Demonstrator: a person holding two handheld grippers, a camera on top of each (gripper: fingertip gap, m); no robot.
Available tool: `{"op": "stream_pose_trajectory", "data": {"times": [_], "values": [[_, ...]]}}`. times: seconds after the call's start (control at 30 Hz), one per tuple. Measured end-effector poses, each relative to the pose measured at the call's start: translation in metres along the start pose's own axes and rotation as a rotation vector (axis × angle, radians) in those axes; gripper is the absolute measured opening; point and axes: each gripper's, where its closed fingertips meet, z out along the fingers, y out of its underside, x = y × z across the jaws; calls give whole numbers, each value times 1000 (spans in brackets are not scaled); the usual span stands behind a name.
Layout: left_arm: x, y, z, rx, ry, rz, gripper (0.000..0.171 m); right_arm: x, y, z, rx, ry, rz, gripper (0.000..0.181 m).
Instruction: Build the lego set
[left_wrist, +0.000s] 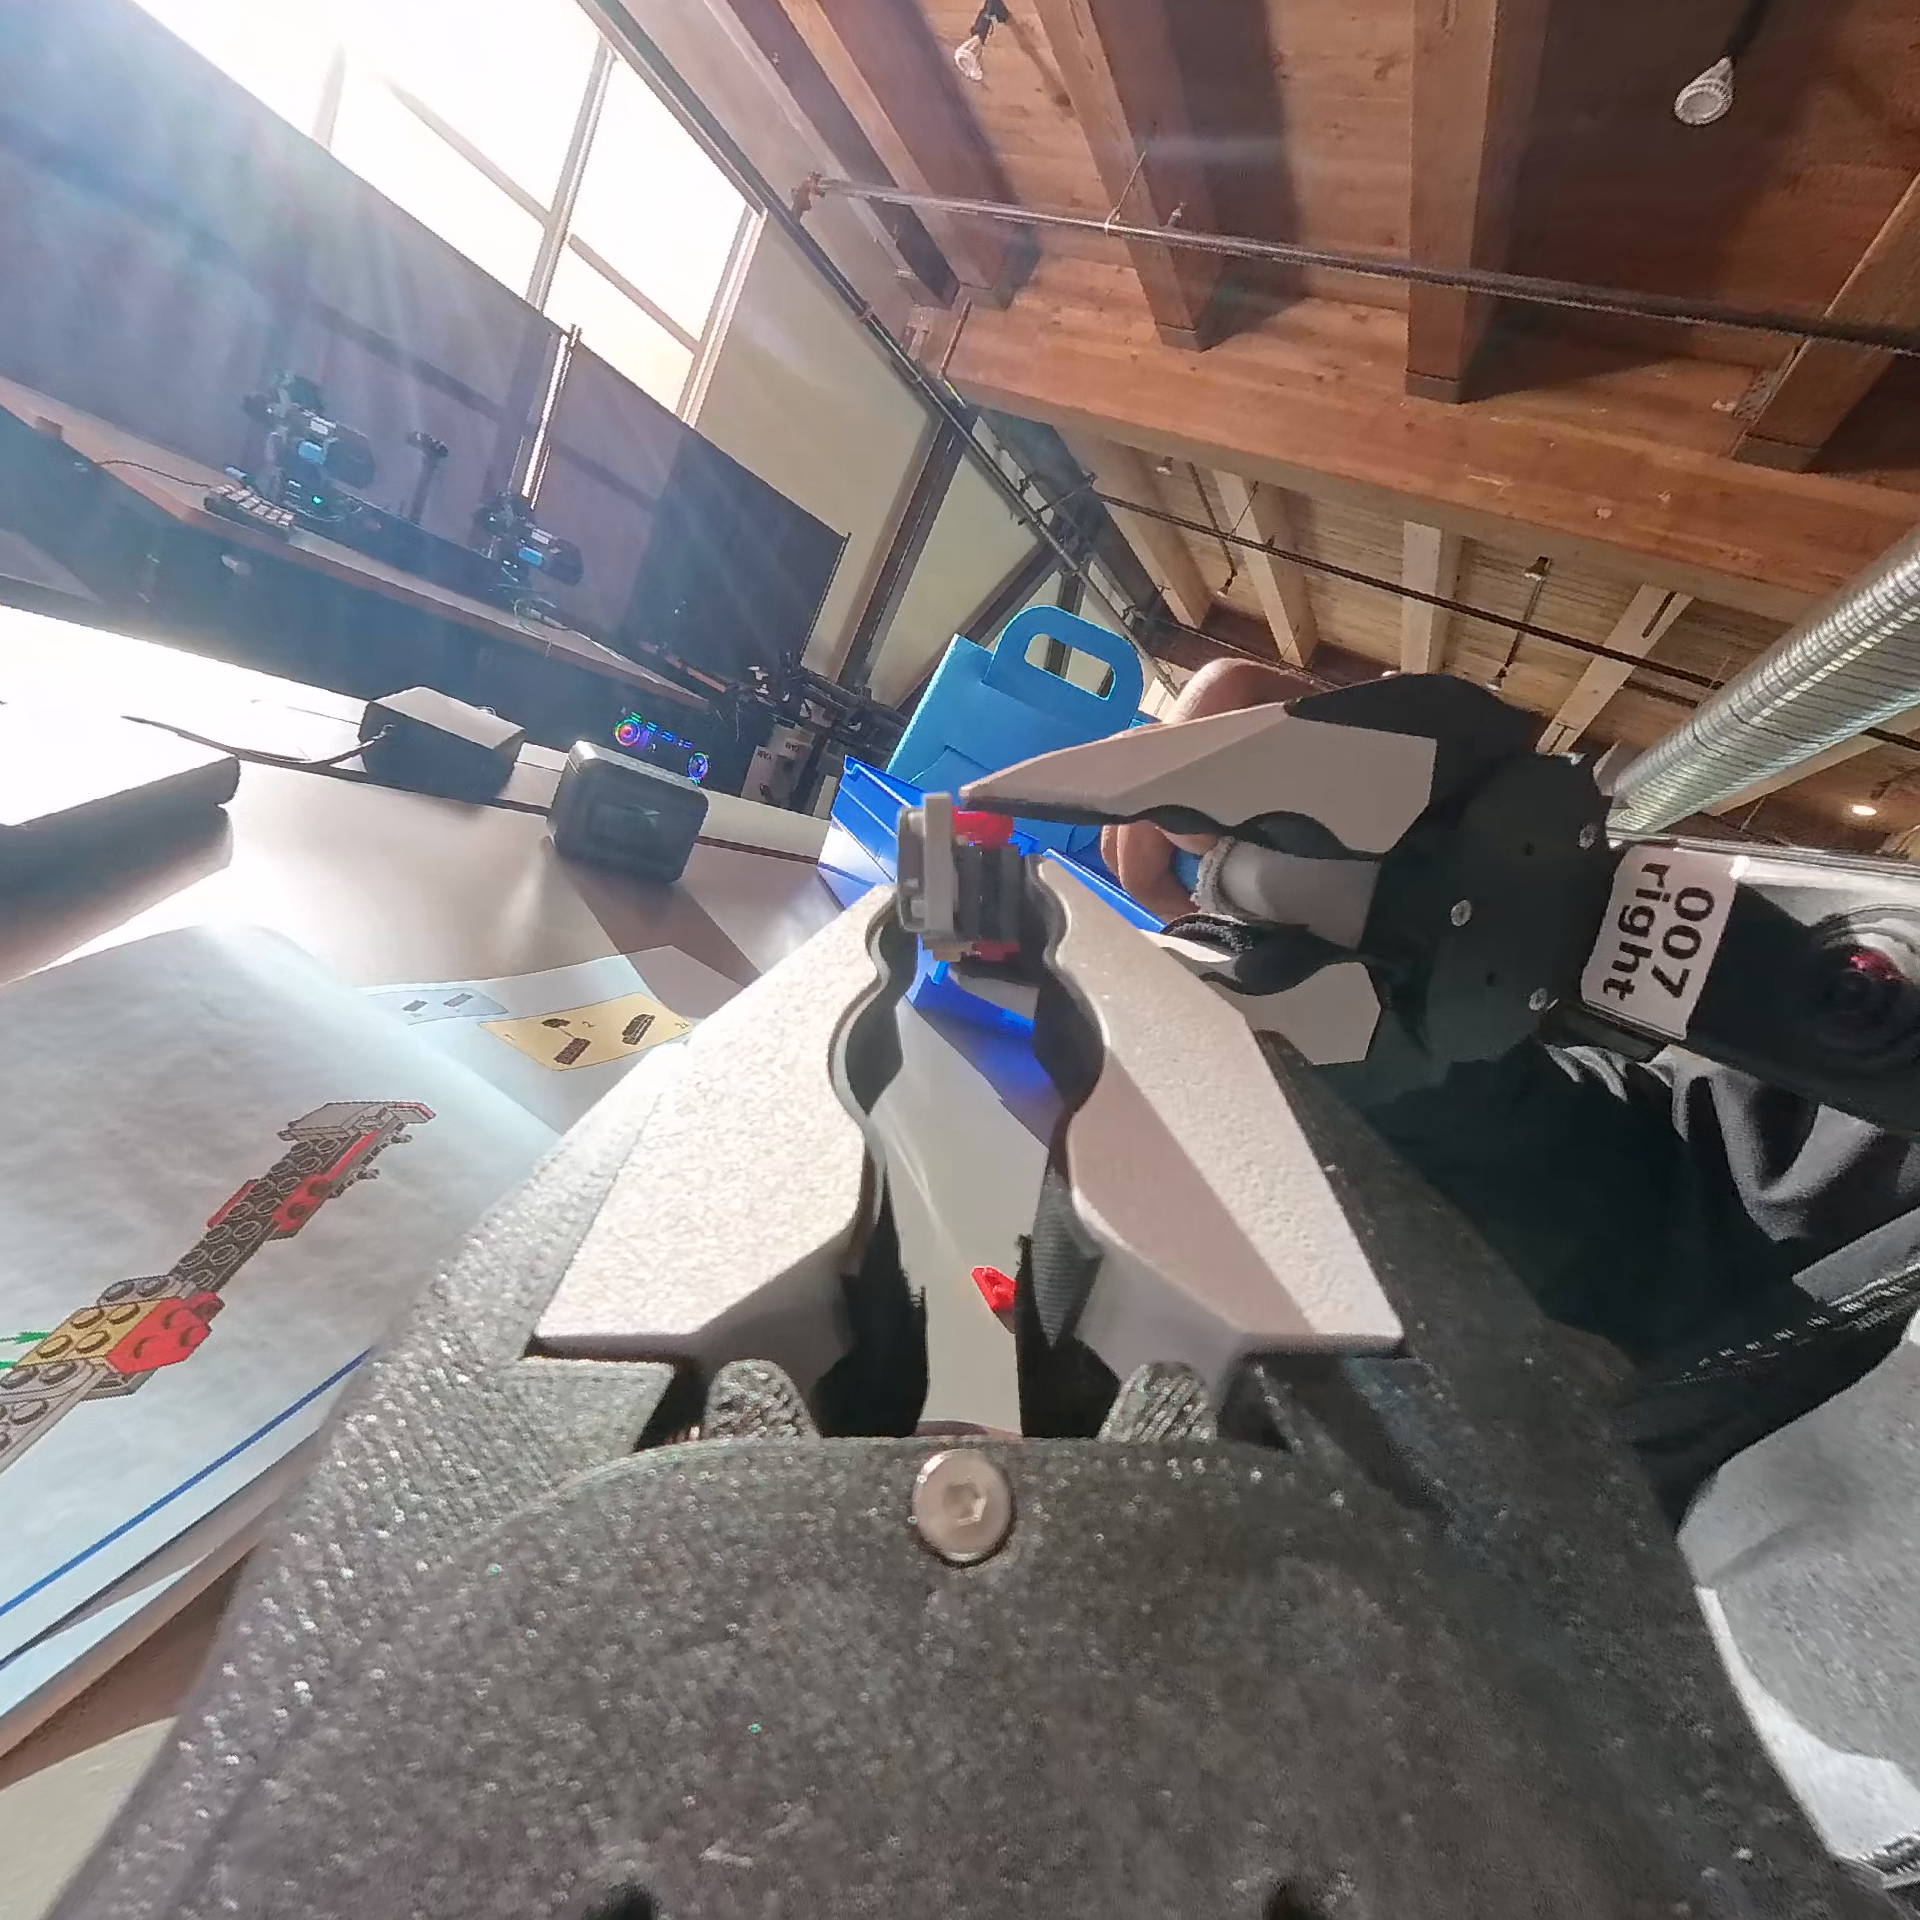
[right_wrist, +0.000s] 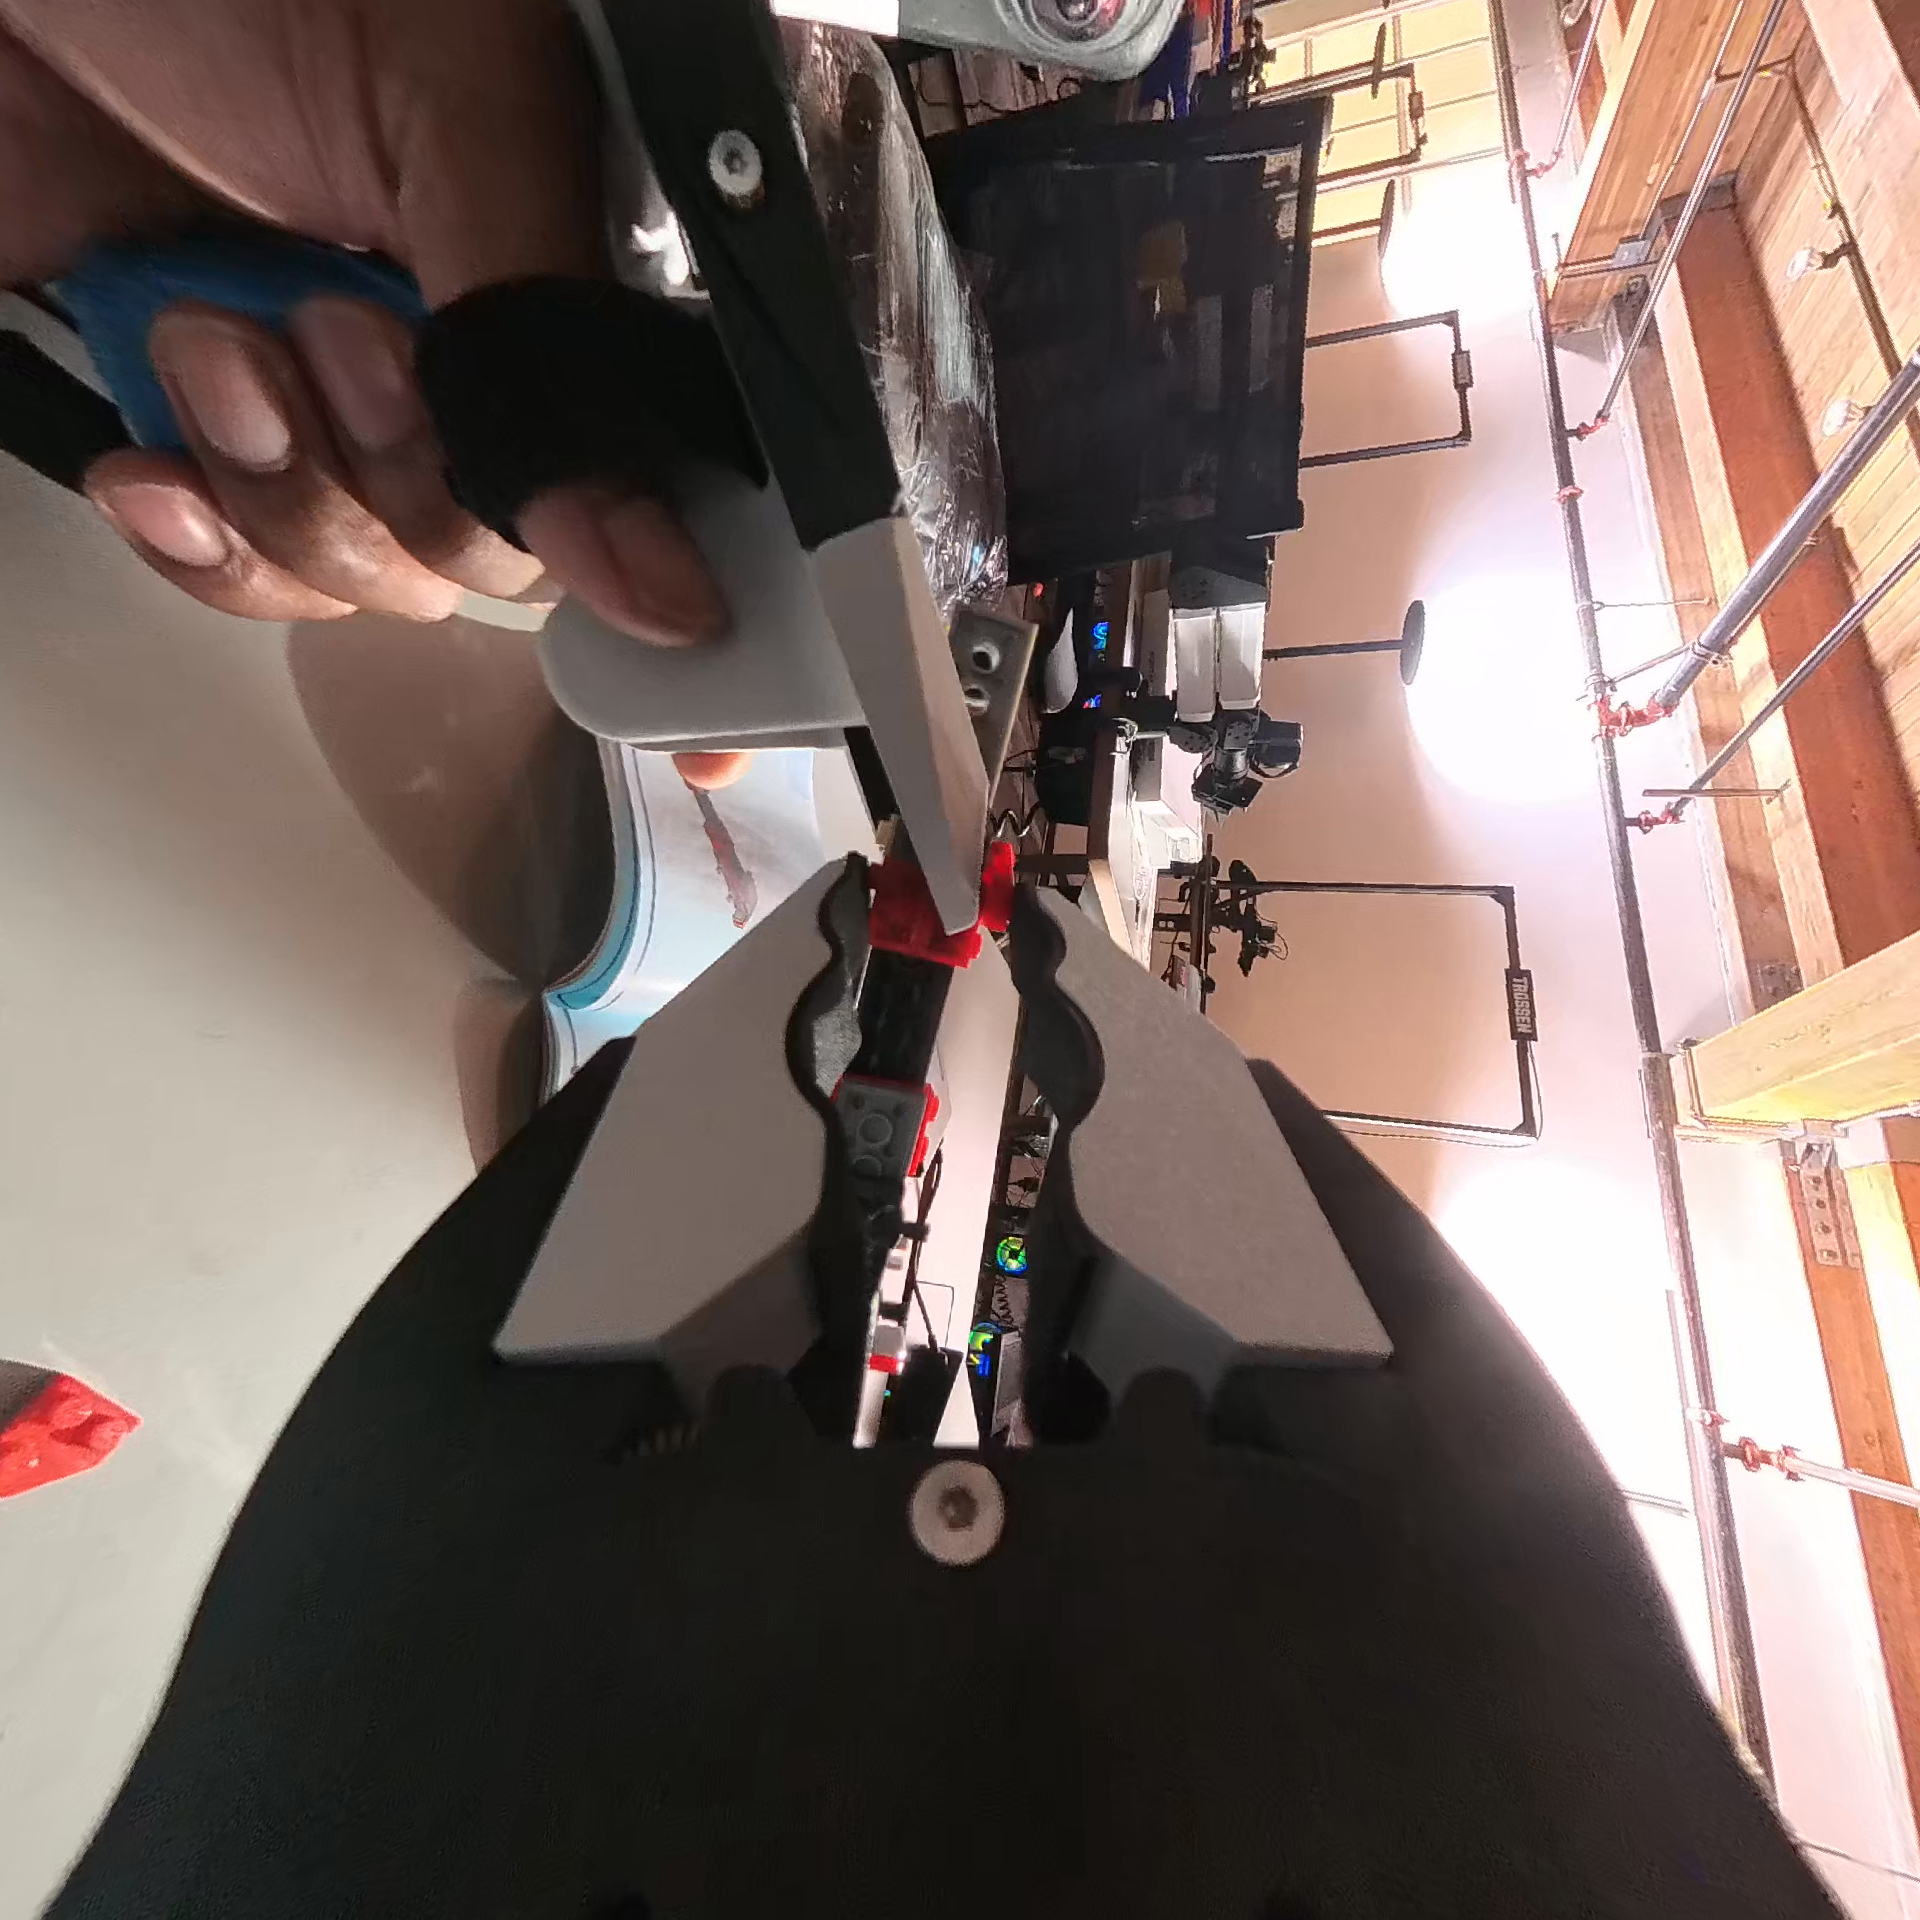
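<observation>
A small lego assembly of grey, black and red pieces is held up above the table. My left gripper is shut on it, with one fingertip on the grey plate and the other on the black bricks. The right gripper's upper finger touches the red piece on top, and its lower finger is hidden. In the right wrist view the assembly runs back along the gap of my right gripper, whose tips clamp its red end. A left gripper finger comes in from above.
An open instruction booklet lies on the table at left and also shows in the right wrist view. A blue tray and a blue bag stand behind. Two black boxes sit farther back. A loose red piece lies on the table. Less than 4 cm separates the two grippers' tips.
</observation>
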Motion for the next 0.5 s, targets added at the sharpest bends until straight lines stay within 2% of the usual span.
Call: {"op": "stream_pose_trajectory", "data": {"times": [0.27, 0.4, 0.5], "values": [[1, -4, -1, 27, 0, 14, 20, 3, -2, 1, 5, 56, 34, 31], [5, -10, -5, 75, 1, 85, 20, 12, -2, -6, 12, 135, 141, 42], [6, -20, -10, 130, -14, 157, 21, 14, 7, -17, -11, 152, 299, 50]]}}
